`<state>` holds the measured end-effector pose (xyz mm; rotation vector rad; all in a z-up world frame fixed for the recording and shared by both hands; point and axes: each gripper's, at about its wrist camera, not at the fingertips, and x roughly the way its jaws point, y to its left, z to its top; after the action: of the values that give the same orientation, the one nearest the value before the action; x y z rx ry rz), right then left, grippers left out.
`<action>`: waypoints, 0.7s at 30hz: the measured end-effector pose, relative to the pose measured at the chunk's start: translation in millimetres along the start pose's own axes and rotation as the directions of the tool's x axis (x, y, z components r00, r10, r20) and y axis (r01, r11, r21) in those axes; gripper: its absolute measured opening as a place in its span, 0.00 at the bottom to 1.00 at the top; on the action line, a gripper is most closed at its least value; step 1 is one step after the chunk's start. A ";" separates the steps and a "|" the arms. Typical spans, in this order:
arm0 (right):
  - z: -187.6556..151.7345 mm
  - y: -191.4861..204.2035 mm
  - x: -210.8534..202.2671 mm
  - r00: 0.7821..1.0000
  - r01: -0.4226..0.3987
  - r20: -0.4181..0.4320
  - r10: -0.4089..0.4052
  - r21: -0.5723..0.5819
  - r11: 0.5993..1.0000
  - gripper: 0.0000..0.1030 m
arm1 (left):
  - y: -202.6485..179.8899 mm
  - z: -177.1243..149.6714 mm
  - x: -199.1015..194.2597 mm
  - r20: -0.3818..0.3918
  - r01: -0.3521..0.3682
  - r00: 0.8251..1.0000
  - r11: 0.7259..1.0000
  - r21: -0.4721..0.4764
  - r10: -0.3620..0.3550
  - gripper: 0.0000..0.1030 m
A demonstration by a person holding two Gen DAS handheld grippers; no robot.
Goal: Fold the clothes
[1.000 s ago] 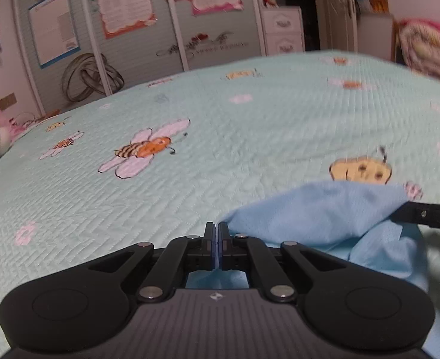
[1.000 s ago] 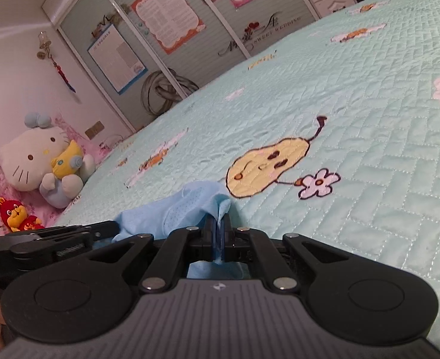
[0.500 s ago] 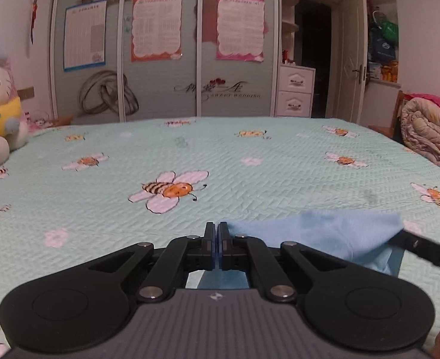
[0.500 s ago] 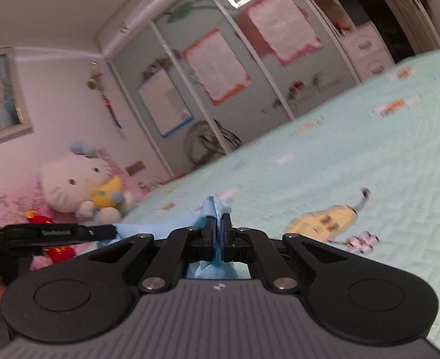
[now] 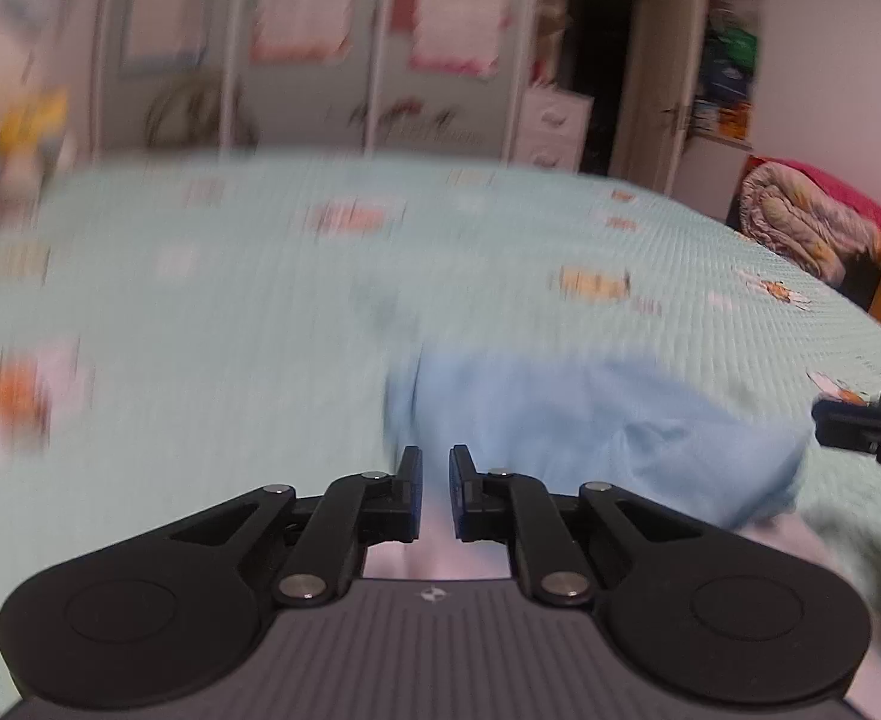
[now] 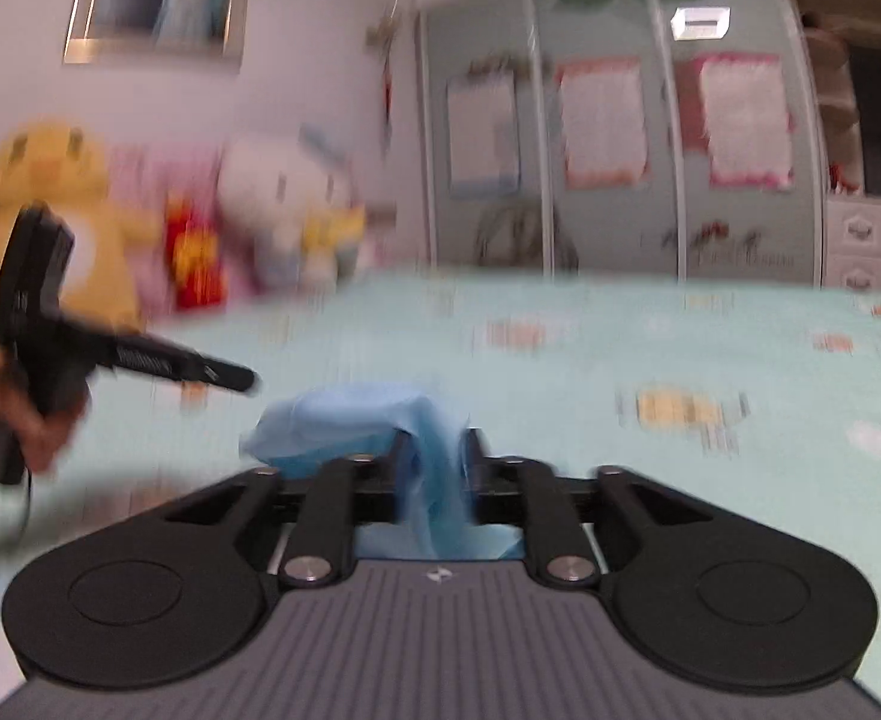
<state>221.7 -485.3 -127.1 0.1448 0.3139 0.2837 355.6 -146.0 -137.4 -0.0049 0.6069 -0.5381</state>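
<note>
The light blue cloth garment (image 5: 590, 438) lies bunched on the pale mint quilted bedspread (image 5: 200, 360), which is printed with small orange and yellow cartoon figures. In the left wrist view the garment spreads from just ahead of the left gripper (image 5: 435, 492) toward the right, where its far corner ends near the tips of the right gripper (image 5: 860, 429) at the right edge of the picture. The left gripper's jaws are opening, with a narrow gap between them; the blurred fabric lies beyond and below the gap, and the pads do not press on it.

In the right wrist view a fold of the same garment (image 6: 380, 420) hangs between the fingers of the right gripper (image 6: 437, 474), whose jaws are opening; the gap is wider than the fold, so the pads look free of it, though blur makes this hard to judge. The rest of the garment mounds just to the left of the fingers. Further left, the left gripper (image 6: 242, 378) points toward the mound, held by a hand (image 6: 14, 414).

Beyond the bed stand a grey-green sliding-door wardrobe (image 6: 620, 150) with pink- and orange-bordered posters, and, to its left, a yellow plush toy (image 6: 44, 180) and a white plush cat (image 6: 284, 198). A rolled beige quilt (image 5: 806, 228) lies at the far right in the left wrist view.
</note>
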 end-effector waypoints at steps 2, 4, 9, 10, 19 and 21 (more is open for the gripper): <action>-19.5 -3.3 -15.9 0.997 0.002 -0.079 0.003 0.061 0.998 0.24 | 10.1 -19.3 -12.7 -0.025 -0.002 1.000 0.996 -0.086 0.000 0.13; -31.4 -8.9 -32.8 0.996 -0.001 -0.084 0.017 0.178 0.984 0.27 | 14.9 -29.3 -25.0 -0.018 0.015 1.000 0.982 -0.188 -0.019 0.26; -39.7 -7.2 -46.3 0.999 0.032 -0.051 -0.013 0.397 0.917 0.31 | 14.2 -24.5 -32.1 0.020 0.109 0.994 0.909 -0.402 -0.110 0.40; -39.1 -9.0 -42.4 0.999 0.037 -0.052 -0.016 0.435 0.899 0.31 | 12.6 -21.5 -29.0 0.020 0.128 0.991 0.889 -0.439 -0.133 0.42; -26.8 35.5 -1.0 0.997 0.059 -0.063 -0.047 0.205 0.977 0.36 | -10.2 -5.9 9.9 -0.023 0.135 0.982 0.789 -0.599 -0.185 0.48; -18.5 45.3 13.3 0.995 0.041 -0.092 -0.027 0.152 0.987 0.43 | -10.1 -7.7 10.8 -0.019 0.139 0.981 0.779 -0.612 -0.191 0.49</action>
<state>216.4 -436.6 -139.9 0.2795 0.4273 0.2324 353.9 -158.8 -148.0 -0.6629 0.8461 -0.4931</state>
